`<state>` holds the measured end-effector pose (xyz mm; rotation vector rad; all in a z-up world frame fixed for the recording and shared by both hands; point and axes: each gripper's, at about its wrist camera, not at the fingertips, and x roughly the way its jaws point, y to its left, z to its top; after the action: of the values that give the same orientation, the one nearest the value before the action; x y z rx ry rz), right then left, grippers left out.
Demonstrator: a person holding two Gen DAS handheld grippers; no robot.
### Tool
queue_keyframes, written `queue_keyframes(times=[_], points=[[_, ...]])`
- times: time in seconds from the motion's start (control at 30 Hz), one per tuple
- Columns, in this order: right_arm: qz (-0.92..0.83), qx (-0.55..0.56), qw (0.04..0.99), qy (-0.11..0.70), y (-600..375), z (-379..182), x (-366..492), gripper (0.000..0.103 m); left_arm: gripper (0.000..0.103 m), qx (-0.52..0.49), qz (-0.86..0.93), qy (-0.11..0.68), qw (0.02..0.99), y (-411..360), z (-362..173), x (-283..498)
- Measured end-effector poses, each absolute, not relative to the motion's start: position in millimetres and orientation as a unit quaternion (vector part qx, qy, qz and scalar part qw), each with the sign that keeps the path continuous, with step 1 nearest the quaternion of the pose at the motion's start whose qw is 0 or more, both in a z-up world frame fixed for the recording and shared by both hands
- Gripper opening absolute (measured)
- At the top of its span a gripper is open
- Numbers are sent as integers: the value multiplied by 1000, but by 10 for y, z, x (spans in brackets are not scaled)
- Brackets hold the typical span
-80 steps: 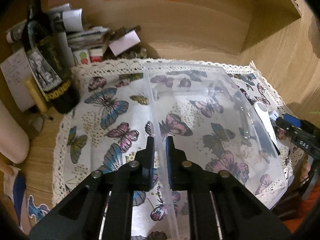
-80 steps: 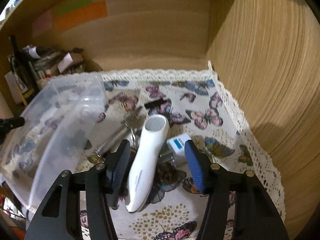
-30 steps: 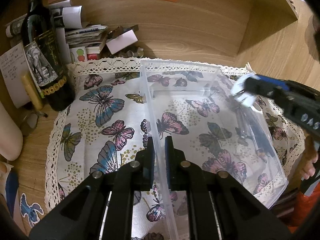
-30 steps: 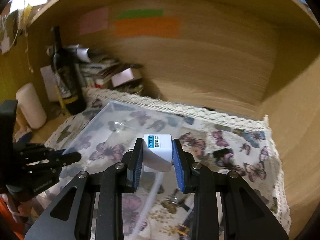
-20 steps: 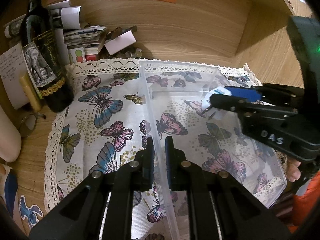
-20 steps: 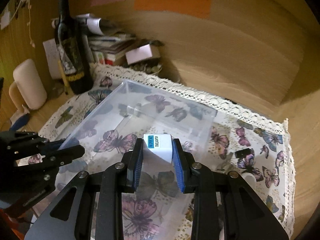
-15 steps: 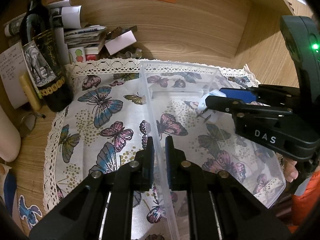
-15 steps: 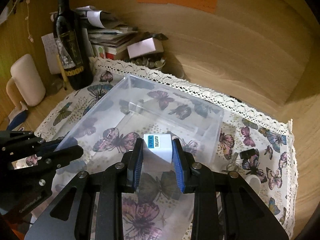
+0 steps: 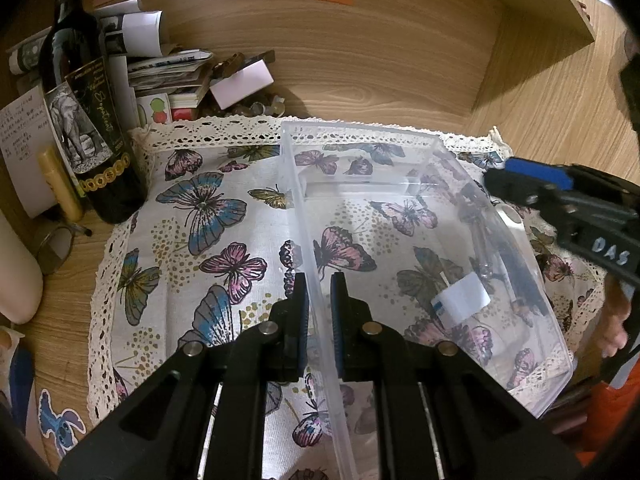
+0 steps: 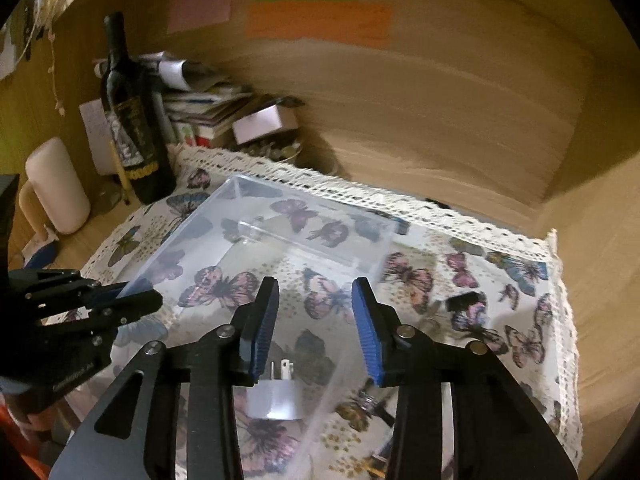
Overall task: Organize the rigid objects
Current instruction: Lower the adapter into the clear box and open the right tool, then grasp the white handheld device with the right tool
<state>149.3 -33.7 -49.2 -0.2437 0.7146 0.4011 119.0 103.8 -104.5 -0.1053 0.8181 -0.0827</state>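
A clear plastic box [image 9: 360, 130] rests on a butterfly-print cloth [image 9: 208, 216]. My left gripper [image 9: 318, 308] is shut on the box's left wall, which runs up between the pads. A white plug adapter [image 9: 460, 300] lies on the box floor near the right wall. In the right wrist view the adapter [image 10: 274, 396] lies prongs up, below my right gripper [image 10: 314, 292], whose jaws are opening with nothing between them. The right gripper [image 9: 516, 182] hovers over the box's right rim. The left gripper [image 10: 120, 300] shows at the left edge of the box [image 10: 308, 220].
A dark wine bottle [image 9: 92, 128] and a pile of papers [image 9: 168, 76] stand at the back left. A cream cylinder [image 10: 56, 192] sits left of the cloth. A small black item [image 10: 464, 302] and keys [image 10: 368, 400] lie right of the box. Wooden walls close the back and right.
The right gripper carried the white adapter over the box, let it go and pulled back to the right. The adapter now lies on the box floor. The left gripper kept its hold.
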Motion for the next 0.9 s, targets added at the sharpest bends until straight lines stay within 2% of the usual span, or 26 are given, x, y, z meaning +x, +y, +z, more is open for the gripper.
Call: queue_keyframes(times=[0.17,0.33,0.73,0.8,0.9], points=[[154,-102,924,333,-681,-417,1423,44,11,-53,-39,401,914,1047,-1058,1194],[111,-84,930,339,-1049,-436,1407,47,10,-53,-38,402,913,1053,-1061,1197],[50,-59,899,430,-1542,-1109,1456,47,11,-49,-37,402,914,1065,-1066,1188],[56,-44,900,429,-1584,-1162,1417,56,11,-50,-37,403,913,1068,-1070,1190],[56,-49,899,431,-1543,-1191,1431,57,11,-52,-36,404,913,1075,-1082,1188]])
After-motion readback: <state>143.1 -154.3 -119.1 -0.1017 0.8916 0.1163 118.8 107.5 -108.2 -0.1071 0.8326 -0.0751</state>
